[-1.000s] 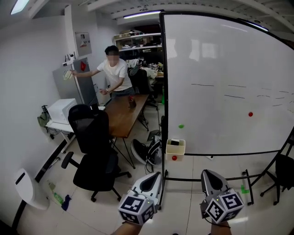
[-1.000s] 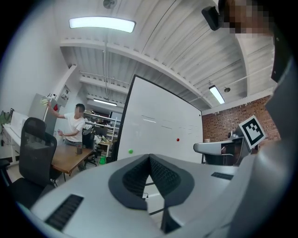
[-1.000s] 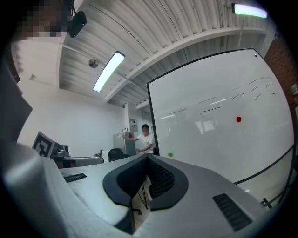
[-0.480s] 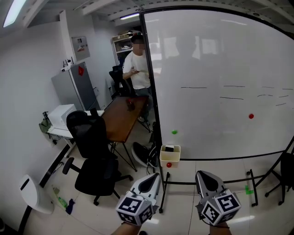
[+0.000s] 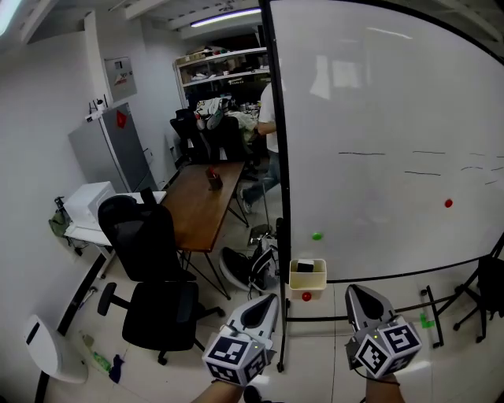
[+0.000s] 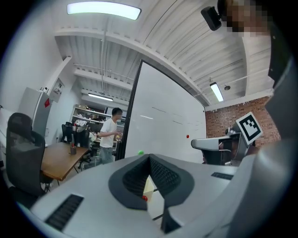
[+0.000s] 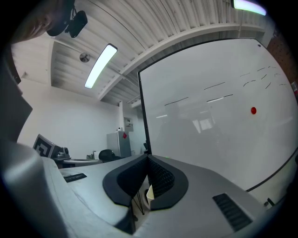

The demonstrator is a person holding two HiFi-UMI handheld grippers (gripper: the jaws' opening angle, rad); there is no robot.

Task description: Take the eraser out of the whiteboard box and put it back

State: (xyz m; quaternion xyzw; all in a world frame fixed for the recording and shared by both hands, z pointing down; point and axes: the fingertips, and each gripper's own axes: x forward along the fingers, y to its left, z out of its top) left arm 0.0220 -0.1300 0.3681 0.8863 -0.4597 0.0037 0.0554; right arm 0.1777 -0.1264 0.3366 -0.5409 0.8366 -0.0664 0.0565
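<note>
The left claw (image 5: 266,302) and right claw (image 5: 356,293) are both pinched shut and hold nothing, likely because the box (image 5: 308,279) hangs well ahead, between them, on the board (image 5: 378,118). The eraser (image 5: 309,266) is only a small dark bit inside it. The board hides most of a person (image 5: 268,118).

White tile floor (image 5: 201,358), wooden table (image 5: 201,206), black office chair (image 5: 153,264), grey cabinet (image 5: 110,153), ceiling striplight (image 5: 226,16)

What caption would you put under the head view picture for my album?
Left tongs and right tongs, both shut, point at the whiteboard; the eraser sits in its cream box.
</note>
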